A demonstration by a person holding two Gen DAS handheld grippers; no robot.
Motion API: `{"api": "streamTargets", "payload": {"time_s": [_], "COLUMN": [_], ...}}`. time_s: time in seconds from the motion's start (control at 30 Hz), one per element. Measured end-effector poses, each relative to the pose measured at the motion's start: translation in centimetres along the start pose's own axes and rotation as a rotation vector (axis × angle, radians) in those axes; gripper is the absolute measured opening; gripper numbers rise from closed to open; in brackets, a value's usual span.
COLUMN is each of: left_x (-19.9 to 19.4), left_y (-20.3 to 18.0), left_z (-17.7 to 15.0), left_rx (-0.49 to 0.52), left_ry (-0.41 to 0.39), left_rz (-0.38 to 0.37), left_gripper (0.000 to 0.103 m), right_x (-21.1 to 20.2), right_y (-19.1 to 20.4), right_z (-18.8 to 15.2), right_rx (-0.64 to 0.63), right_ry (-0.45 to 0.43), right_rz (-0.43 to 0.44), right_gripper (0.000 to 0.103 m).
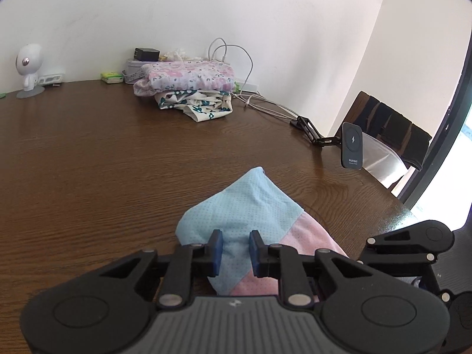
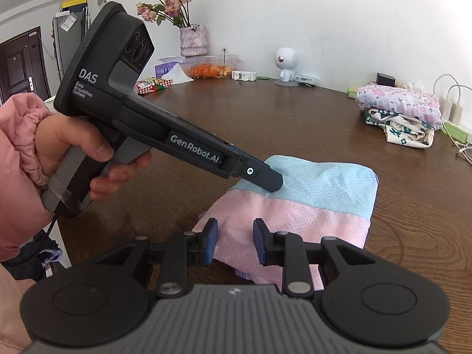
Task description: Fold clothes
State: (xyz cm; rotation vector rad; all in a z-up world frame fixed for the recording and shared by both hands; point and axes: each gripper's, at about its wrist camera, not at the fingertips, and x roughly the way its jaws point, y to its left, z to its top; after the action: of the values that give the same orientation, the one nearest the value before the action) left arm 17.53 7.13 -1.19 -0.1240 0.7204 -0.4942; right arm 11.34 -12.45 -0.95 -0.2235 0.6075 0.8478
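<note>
- The right gripper [image 2: 235, 242] is held low over the near edge of the bench [image 2: 265, 118], its jaws parted and empty; the pink part of the garment [image 2: 298, 206] is seen between and beyond the pads, but whether the cloth is touched cannot be told.
- The left gripper [image 1: 235, 249] is also seen with jaws slightly apart above the cloth. From the right wrist view its tip [image 2: 270, 181] is laid on the seam between the blue and pink panels; nothing is seen pinched, so it is judged released, perhaps pressing down.
- The pink-and-blue garment [image 1: 250, 203] is lying near the near edge, already doubled into a compact, somewhat lumpy packet. It is judged mostly folded; a last fold or smoothing, then stacking, appears to be left.
- Further back, towards the far edge by the wall, two folded pieces are stacked: a purple floral piece [image 2: 398, 100] on a white piece with green print [image 2: 404, 131]. These are judged done.
- No other unfolded clothes are seen on the bench.
</note>
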Motion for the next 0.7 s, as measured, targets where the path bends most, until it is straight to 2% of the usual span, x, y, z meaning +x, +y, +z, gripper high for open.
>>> {"api": "streamTargets", "payload": {"time_s": [0.23, 0.27, 0.3, 0.33, 0.37, 0.4, 0.43, 0.47, 0.53, 0.57, 0.7], "left_x": [0.1, -0.3, -0.9, -1.8, -2.8, -3.8, -4.7, -5.6, -7.2, -7.8, -9.7], "left_y": [0.3, 0.2, 0.0, -0.3, -0.7, -1.1, -1.5, -2.0, -3.0, -3.6, -5.8], "left_z": [-0.2, 0.0, 0.2, 0.3, 0.5, 0.5, 0.5, 0.4, -0.3, -0.8, -3.3], "left_rx": [-0.015, -0.024, -0.026, -0.018, -0.007, 0.002, 0.012, 0.016, 0.016, 0.010, -0.010], "left_ry": [0.000, -0.012, -0.029, -0.060, -0.094, -0.121, -0.146, -0.173, -0.222, -0.241, -0.307], "left_rz": [-0.004, 0.002, 0.007, 0.011, 0.017, 0.020, 0.022, 0.024, 0.033, 0.043, 0.093], "left_gripper": [0.019, 0.020, 0.029, 0.045, 0.051, 0.062, 0.071, 0.075, 0.090, 0.092, 0.103], "right_x": [0.0, -0.4, -0.9, -1.7, -2.6, -3.4, -4.3, -5.1, -6.4, -6.8, -7.9], "right_y": [0.4, 0.3, 0.3, 0.1, 0.0, -0.2, -0.3, -0.4, -0.6, -0.7, -1.2], "right_z": [-0.8, -0.7, -0.6, -0.4, -0.3, -0.1, 0.0, 0.0, -0.1, -0.3, -1.5], "right_rx": [0.002, 0.007, 0.014, 0.024, 0.035, 0.045, 0.054, 0.064, 0.088, 0.102, 0.181], "right_ry": [0.012, 0.001, -0.013, -0.036, -0.059, -0.082, -0.100, -0.114, -0.131, -0.133, -0.126], "right_rz": [-0.016, -0.012, -0.009, -0.014, -0.018, -0.025, -0.039, -0.053, -0.077, -0.090, -0.119], "right_gripper": [0.027, 0.030, 0.034, 0.045, 0.057, 0.063, 0.075, 0.085, 0.095, 0.103, 0.103]}}
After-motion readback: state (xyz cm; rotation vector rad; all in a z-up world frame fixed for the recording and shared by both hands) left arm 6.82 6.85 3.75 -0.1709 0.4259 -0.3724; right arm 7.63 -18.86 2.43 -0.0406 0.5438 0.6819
